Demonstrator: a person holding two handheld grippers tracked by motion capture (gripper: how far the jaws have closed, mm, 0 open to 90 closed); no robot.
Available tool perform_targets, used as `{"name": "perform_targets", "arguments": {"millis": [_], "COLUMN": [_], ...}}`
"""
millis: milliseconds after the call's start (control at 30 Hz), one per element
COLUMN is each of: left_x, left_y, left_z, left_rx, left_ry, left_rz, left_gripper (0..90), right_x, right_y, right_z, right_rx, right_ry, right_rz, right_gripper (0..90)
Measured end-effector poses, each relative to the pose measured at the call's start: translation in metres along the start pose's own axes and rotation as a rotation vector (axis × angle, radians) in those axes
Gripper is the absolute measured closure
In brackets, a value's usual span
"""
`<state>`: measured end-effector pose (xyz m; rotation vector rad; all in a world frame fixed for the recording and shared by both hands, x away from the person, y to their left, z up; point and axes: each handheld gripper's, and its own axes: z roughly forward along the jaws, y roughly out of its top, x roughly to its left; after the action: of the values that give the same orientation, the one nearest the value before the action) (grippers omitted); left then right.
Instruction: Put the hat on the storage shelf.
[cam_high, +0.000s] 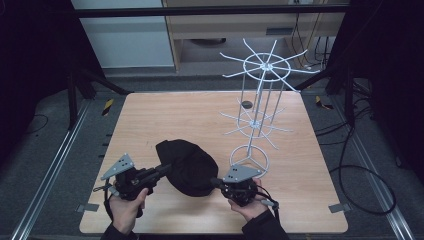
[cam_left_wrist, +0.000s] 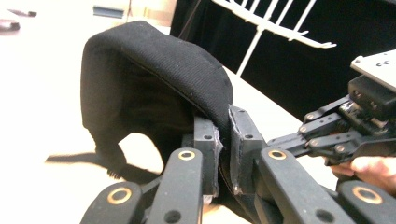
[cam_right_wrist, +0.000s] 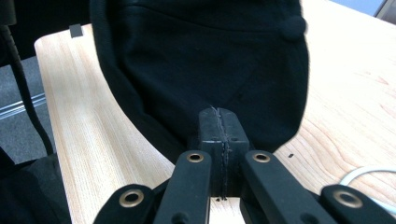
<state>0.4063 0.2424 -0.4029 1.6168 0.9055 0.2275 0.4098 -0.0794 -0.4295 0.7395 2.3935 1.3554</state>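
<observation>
A black cap (cam_high: 187, 167) lies near the front of the wooden table (cam_high: 165, 115), between my two grippers. My left gripper (cam_high: 167, 167) reaches in from the left. In the left gripper view the left gripper (cam_left_wrist: 223, 140) is shut on the cap's (cam_left_wrist: 154, 60) thick curved edge, which arches up from the pads. My right gripper (cam_high: 215, 181) meets the cap's right side. In the right gripper view my right gripper (cam_right_wrist: 218, 126) has its pads pressed together at the cap's (cam_right_wrist: 210, 56) near rim, with the thin fabric caught between them.
A white wire rack (cam_high: 267, 65) with spoke arms on two levels stands right of the cap; its ring base (cam_high: 249, 159) sits just behind my right gripper. A small dark disc (cam_high: 246, 104) lies farther back. The table's front edge (cam_high: 200, 231) is close to both hands.
</observation>
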Motion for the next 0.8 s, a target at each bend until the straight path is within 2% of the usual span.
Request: {"name": "perform_targets", "arguments": {"millis": [167, 233, 333, 500, 600, 733, 800], "left_x": [0.014, 0.023, 0.032, 0.048, 0.052, 0.057, 0.059], "left_y": [-0.014, -0.021, -0.027, -0.04, -0.044, -0.049, -0.051], "left_z": [-0.012, -0.016, -0.018, -0.015, -0.014, -0.015, -0.014], "left_rx": [0.045, 0.062, 0.095, 0.178, 0.217, 0.255, 0.267], "left_ry": [0.083, 0.113, 0.161, 0.239, 0.282, 0.323, 0.324], "left_rz": [0.015, 0.0, 0.007, 0.036, 0.057, 0.067, 0.048], "left_gripper": [82.3, 82.3, 82.4, 82.5, 82.5, 82.4, 82.0], "right_x": [-0.003, -0.005, -0.011, -0.021, -0.03, -0.04, -0.045], "right_y": [-0.007, -0.01, -0.018, -0.032, -0.042, -0.055, -0.062], "right_z": [0.003, 0.002, -0.003, -0.011, -0.018, -0.032, -0.041], "right_rx": [0.02, 0.018, 0.023, 0.031, 0.037, 0.033, 0.029], "right_ry": [-0.015, -0.026, -0.068, -0.122, -0.158, -0.208, -0.245], "right_rz": [0.022, 0.036, 0.072, 0.115, 0.15, 0.191, 0.202], "right_gripper": [90.0, 90.0, 82.5, 76.7, 72.8, 66.4, 63.3]}}
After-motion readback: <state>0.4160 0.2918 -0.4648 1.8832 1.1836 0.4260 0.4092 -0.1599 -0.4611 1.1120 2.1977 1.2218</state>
